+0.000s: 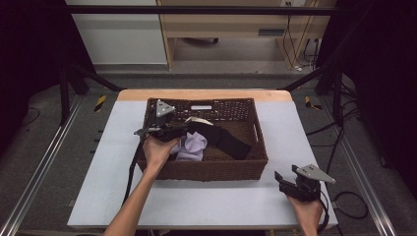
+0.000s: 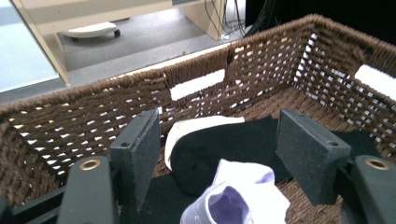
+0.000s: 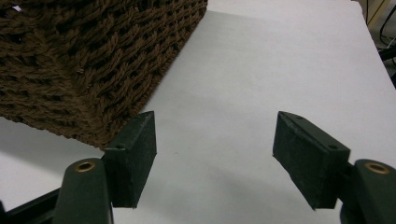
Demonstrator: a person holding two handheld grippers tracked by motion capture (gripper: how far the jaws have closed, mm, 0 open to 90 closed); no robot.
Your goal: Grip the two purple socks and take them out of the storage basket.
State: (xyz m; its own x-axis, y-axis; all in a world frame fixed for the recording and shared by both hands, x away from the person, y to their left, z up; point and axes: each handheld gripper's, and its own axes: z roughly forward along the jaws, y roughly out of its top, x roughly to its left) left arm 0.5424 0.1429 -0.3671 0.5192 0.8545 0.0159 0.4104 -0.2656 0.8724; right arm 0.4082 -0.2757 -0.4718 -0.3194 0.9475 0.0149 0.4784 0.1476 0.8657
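A brown wicker basket (image 1: pixel 211 170) stands in the middle of the white table (image 1: pixel 98 187). Inside it lie a black garment (image 1: pixel 223 138) with a cream edge and a pale lilac sock (image 1: pixel 193 146). My left gripper (image 1: pixel 183 129) hangs over the basket's left part, open, with the lilac sock (image 2: pixel 238 198) and the black garment (image 2: pixel 219 149) lying below and between its jaws, which do not grip them. My right gripper (image 1: pixel 285 178) rests open near the table's front right corner, beside the basket's corner (image 3: pixel 88 79), with bare table between its jaws.
The basket's far wall (image 2: pixel 196 88) has handle slots. Behind the table stands a wooden desk (image 1: pixel 236 24) with cables on the floor. Black frame bars (image 1: pixel 74 83) flank the table on both sides.
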